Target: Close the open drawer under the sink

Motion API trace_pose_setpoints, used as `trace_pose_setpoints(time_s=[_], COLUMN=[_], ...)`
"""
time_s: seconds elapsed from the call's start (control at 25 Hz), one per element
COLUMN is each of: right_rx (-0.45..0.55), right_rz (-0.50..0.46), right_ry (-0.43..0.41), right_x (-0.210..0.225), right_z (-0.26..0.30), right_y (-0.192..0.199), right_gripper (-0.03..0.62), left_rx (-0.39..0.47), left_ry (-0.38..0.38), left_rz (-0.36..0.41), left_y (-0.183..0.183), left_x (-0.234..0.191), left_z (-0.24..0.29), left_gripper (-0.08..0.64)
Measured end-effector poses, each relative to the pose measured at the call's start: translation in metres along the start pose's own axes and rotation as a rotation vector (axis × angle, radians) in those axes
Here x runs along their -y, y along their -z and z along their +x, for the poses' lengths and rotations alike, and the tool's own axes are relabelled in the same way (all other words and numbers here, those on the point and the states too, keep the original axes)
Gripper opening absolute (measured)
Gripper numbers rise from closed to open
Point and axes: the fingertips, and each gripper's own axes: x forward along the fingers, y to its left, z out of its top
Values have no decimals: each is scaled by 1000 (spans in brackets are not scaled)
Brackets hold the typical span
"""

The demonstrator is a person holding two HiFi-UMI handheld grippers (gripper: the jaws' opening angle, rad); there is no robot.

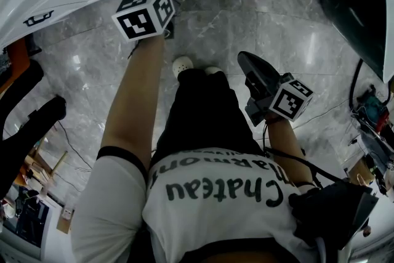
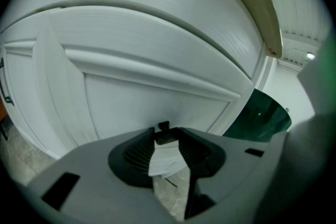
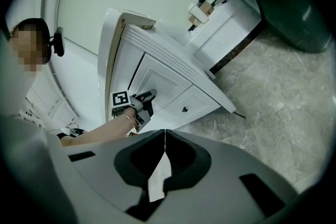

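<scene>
The left claw point(image 2: 167, 137) had its two jaws a little apart, and the tips looked pressed on a small dark knob point(image 2: 164, 125). The knob sat on the white drawer point(image 2: 157, 76), far out in front of the person. The claw was right up against the drawer's flat front. A raised edge ran across that front just above the claw.

The right claw point(image 3: 165, 131) was shut tight with nothing in it. It hung by the person's right side, well away from the drawer, over bare floor. Another small knob point(image 3: 185, 109) showed on the white front to the right of the left claw.

The floor point(image 1: 277, 15) was grey stone with pale streaks. It lay open between the drawer and a big dark green tub point(image 1: 354, 3) on the far right. Thin wires point(image 1: 320, 114) ran over the floor on the right. Black and orange gear point(image 1: 24, 83) crowded the left side. The person's white shoes point(image 1: 183, 64) stood near the drawer.
</scene>
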Motion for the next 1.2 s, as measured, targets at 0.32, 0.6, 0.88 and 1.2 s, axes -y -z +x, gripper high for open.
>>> trace_pose_setpoints(time_s=[0.32,0.6,0.88,1.2], right_rx=[-1,18,34,52], right_rz=[19,-5,-47,-291], right_ry=[-4,-11,-73,-143], right_x=[-38,-78,-120,-188], right_z=[-20,-58,-83,-100], right_y=[0,-11,-17,-47], right_gripper=[12,12,12,12], left_rx=[-108,-76,-10,124], left_ry=[-17,-9,-5,18], left_rz=[56,67,87,109], left_y=[-2,-24,-54,-97], left_x=[0,21,51,84], left_z=[-12,-57,-114,-195], left_gripper=[140,129,106,45])
